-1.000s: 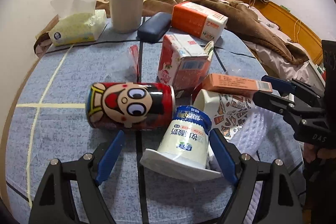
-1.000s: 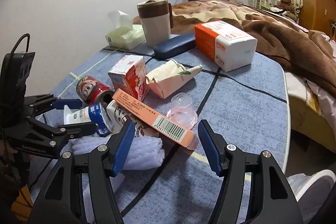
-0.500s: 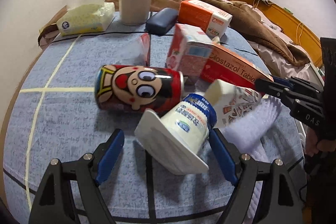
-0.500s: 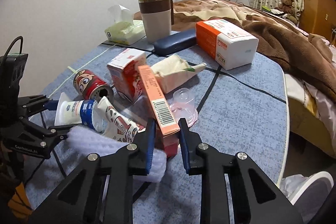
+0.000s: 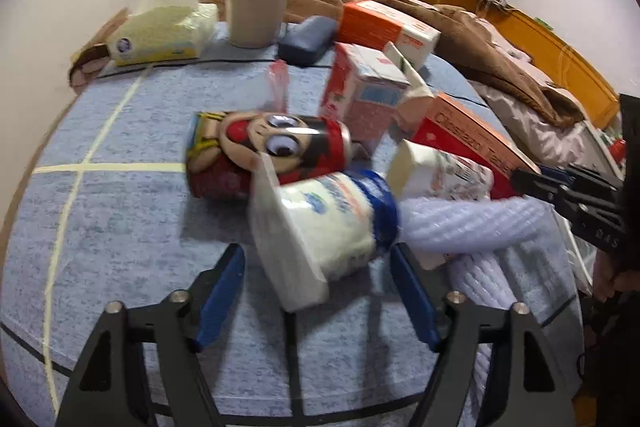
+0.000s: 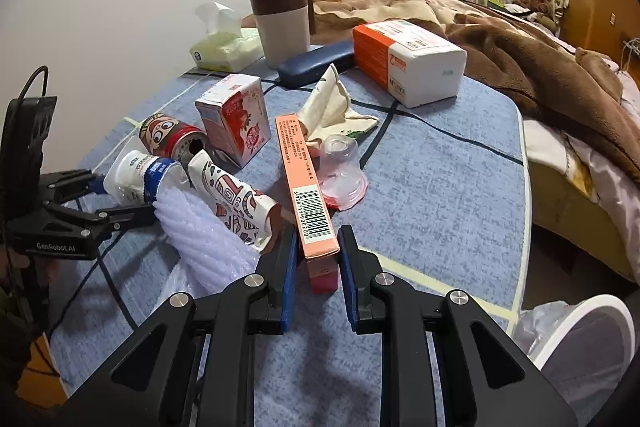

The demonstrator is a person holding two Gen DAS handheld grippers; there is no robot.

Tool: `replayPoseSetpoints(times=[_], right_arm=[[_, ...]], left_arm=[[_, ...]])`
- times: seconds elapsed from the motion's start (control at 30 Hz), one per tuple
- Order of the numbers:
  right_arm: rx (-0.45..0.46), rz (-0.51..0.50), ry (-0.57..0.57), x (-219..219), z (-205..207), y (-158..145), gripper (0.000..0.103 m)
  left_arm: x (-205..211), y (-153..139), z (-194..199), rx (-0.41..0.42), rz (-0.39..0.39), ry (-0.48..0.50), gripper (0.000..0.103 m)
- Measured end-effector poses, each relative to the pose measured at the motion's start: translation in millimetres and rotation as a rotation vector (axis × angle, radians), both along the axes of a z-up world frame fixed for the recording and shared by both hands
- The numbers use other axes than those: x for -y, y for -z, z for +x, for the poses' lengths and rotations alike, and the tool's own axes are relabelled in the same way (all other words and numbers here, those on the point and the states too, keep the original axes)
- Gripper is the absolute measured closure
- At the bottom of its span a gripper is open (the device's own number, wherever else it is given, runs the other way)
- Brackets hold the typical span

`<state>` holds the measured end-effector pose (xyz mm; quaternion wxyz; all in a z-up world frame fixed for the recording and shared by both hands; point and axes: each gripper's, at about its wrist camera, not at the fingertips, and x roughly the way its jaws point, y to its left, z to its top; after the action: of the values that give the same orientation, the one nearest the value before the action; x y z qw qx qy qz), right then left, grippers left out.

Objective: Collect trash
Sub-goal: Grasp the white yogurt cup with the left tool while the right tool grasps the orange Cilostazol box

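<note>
orange box point(image 6: 306, 187) in right claw point(image 6: 318, 259) (near end hidden)

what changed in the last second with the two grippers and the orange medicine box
The right gripper closed from wide open onto the near end of the orange medicine box, swinging it from lying crosswise to pointing away, its near end raised. The yogurt cup tipped from standing to lying between the open left gripper's fingers. Cartoon can, milk carton and clear cup stayed put.
</note>
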<state>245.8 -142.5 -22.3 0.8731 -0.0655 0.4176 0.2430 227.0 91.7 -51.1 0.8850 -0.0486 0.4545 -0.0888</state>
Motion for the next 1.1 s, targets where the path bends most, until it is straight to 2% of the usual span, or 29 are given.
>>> replayPoseSetpoints(times=[0.17,0.23,0.3,0.4,0.53,0.6,0.67,0.73,0.97,1.1], right_arm=[[0.007,-0.032,-0.019,-11.6,5.3,3.5,0.077],[0.005,-0.032,-0.023,-14.4,7.3,4.7,0.06],[0.005,-0.023,-0.02,-16.3,9.2,4.9,0.053],[-0.005,-0.003,-0.017,-17.8,12.7,5.7,0.053],[-0.007,0.021,-0.005,-18.3,15.5,6.0,0.053],[-0.001,0.033,0.002,-17.7,15.1,6.0,0.055],[0.001,0.042,0.009,-16.1,13.5,5.9,0.073],[0.006,0.051,0.02,-14.2,12.5,4.7,0.083],[0.037,0.064,0.017,-12.6,1.7,-0.9,0.085],[0.055,0.077,0.03,-8.6,-5.6,-5.8,0.085]], left_arm=[[-12.3,-6.4,2.4,0.037,-0.03,-0.02,0.019],[-15.6,-6.0,6.7,0.04,-0.049,-0.019,0.017],[-17.2,-2.8,12.4,0.031,-0.074,-0.01,0.016],[-16.2,2.5,19.9,0.005,-0.123,0.014,0.016],[-12.4,5.3,24.9,-0.008,-0.148,0.013,0.016],[-10.2,5.5,24.6,-0.003,-0.149,0.013,0.016],[-8.8,5.6,23.0,-0.004,-0.183,0.031,0.028],[-9.2,4.6,21.3,-0.006,-0.181,0.015,0.028],[-5.0,-4.4,8.3,0.034,-0.111,-0.021,0.028],[-5.2,-15.7,-3.4,0.065,-0.099,-0.041,0.028]])
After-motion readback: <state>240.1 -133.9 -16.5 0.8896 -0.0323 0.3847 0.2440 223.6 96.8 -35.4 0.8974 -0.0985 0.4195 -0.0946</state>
